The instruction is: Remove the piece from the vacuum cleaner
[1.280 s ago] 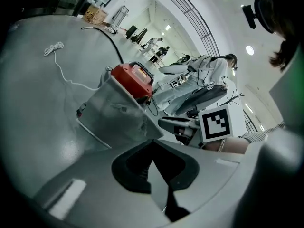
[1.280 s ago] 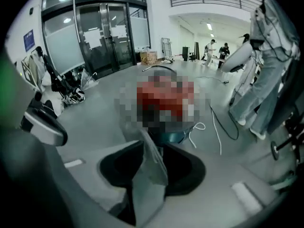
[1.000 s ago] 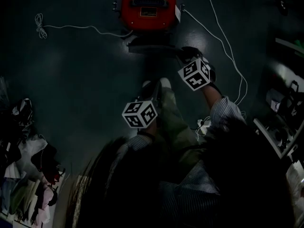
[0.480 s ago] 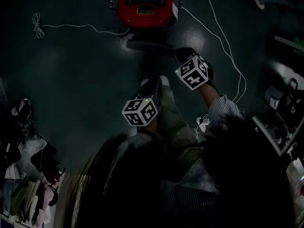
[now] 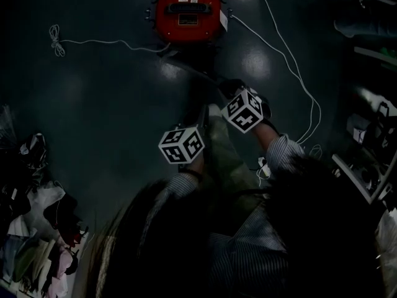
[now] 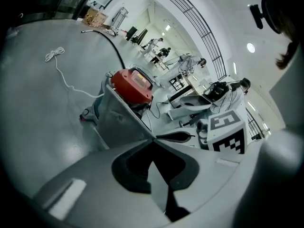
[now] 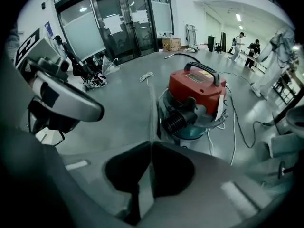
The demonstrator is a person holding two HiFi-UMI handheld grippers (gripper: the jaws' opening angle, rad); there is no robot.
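The red vacuum cleaner [image 5: 189, 11] stands on the dark floor ahead of me, and I also see the vacuum cleaner [image 7: 194, 96] close in the right gripper view. A thin flat grey piece [image 6: 118, 120] runs from its base toward me; in the head view the piece [image 5: 200, 74] is dark and hard to make out. My left gripper [image 6: 154, 144] is shut on one edge of it. My right gripper [image 7: 151, 148] is shut on its thin edge [image 7: 153, 113]. In the head view the left gripper [image 5: 202, 115] and right gripper [image 5: 224, 87] sit side by side just short of the vacuum.
A white cord [image 5: 291, 61] trails from the vacuum to the right, and another white cord [image 5: 93, 42] lies to the left. Piled clothes and bags [image 5: 37, 228] lie at the lower left, racks [image 5: 372, 166] at the right. People stand far off in the hall.
Both grippers have shifted up and left in the head view, closer together. The dark piece now lies slanted below the vacuum's base instead of square against it.
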